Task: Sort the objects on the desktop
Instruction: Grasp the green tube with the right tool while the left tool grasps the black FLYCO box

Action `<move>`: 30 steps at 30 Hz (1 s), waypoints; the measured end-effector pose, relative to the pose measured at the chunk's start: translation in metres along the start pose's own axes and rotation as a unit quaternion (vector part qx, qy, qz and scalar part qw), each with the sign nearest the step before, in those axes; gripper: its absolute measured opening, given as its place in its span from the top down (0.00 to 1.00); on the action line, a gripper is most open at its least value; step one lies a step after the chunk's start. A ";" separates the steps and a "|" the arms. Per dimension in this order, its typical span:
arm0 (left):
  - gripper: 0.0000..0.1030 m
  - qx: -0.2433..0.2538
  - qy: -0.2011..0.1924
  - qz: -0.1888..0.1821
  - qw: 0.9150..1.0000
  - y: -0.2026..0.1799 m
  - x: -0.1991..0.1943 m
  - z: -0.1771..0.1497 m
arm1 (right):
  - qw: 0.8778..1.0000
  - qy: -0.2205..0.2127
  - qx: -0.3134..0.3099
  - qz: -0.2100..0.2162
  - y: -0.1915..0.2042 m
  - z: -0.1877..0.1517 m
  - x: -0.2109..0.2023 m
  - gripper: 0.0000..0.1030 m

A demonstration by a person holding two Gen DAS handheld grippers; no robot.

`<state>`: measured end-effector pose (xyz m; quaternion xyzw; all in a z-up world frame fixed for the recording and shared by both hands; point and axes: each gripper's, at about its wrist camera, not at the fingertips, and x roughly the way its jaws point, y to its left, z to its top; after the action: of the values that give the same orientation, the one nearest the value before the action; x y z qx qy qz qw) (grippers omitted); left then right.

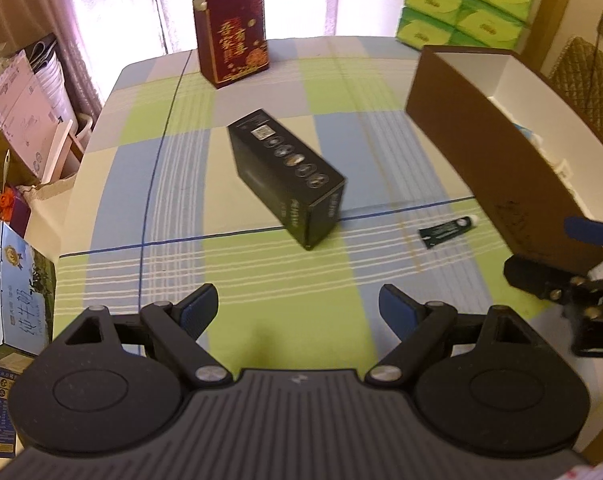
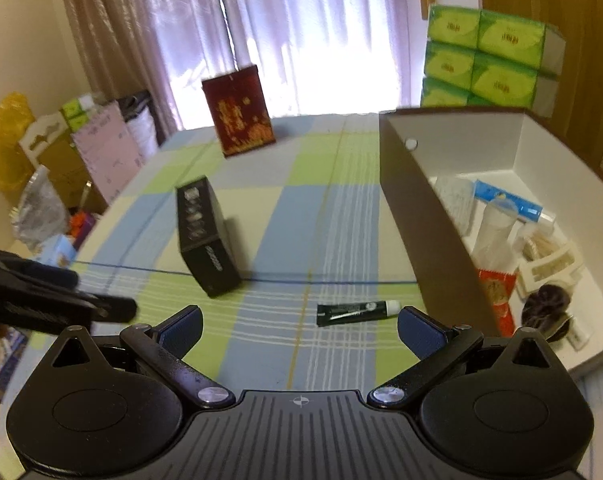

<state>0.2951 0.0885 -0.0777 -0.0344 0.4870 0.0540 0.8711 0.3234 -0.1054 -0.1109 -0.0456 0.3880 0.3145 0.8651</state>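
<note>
Hovering left gripper (image 1: pixel 297 312): fingers spread wide, empty, above the checked bench (image 1: pixel 261 280).
Right gripper (image 2: pixel 299 330): fingers apart, holding nothing.
Black box (image 1: pixel 287 178): lying mid-bench, far from both.
Dark tube (image 2: pixel 357 313): flat on the bench, just left of the brown tray (image 2: pixel 417 220), near the right fingers.
Red box (image 1: pixel 233 36): upright at the far edge.

The left wrist camera is looking steeply down along its fingers (image 1: pixel 199 312) at the checked counter (image 1: pixel 261 280), from close above its near edge. The right wrist camera is sitting just beside it, facing the same way but tilting less steeply. Both are taking in the black box (image 1: pixel 287 178) (image 2: pixel 205 240), the dark tube (image 1: pixel 447 232) (image 2: pixel 357 312), the red box (image 1: pixel 233 36) (image 2: pixel 241 112) and the brown storage box (image 1: pixel 497 172) (image 2: pixel 421 220).
</note>
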 end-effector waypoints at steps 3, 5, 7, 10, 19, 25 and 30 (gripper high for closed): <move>0.18 -0.004 0.006 0.003 1.000 0.009 0.010 0.004 | 1.000 0.010 0.003 -0.018 0.000 -0.008 0.027 0.02; 0.18 -0.005 0.010 0.003 1.000 0.012 0.017 0.007 | 0.999 0.012 0.005 -0.032 -0.001 -0.013 0.043 0.02; 0.18 -0.005 0.015 0.003 1.000 0.015 0.023 0.009 | 0.999 0.013 0.004 -0.049 -0.003 -0.018 0.058 0.02; 0.18 -0.005 0.020 0.002 1.000 0.017 0.031 0.013 | 0.997 0.016 0.006 -0.072 -0.008 -0.024 0.076 0.02; 0.18 -0.011 0.038 0.008 0.999 0.027 0.055 0.023 | 0.995 0.008 -0.008 -0.103 -0.013 -0.029 0.113 0.02; 0.18 -0.015 0.044 0.009 0.999 0.030 0.064 0.027 | 0.994 0.000 -0.002 -0.113 -0.014 -0.025 0.129 0.02; 0.18 -0.020 0.047 0.011 0.999 0.034 0.067 0.027 | 0.995 -0.003 -0.012 -0.096 -0.015 -0.021 0.134 0.12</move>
<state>0.3485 0.1288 -0.1213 -0.0489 0.5268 0.0718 0.8455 0.3858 -0.0558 -0.2220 -0.0922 0.3751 0.2352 0.8919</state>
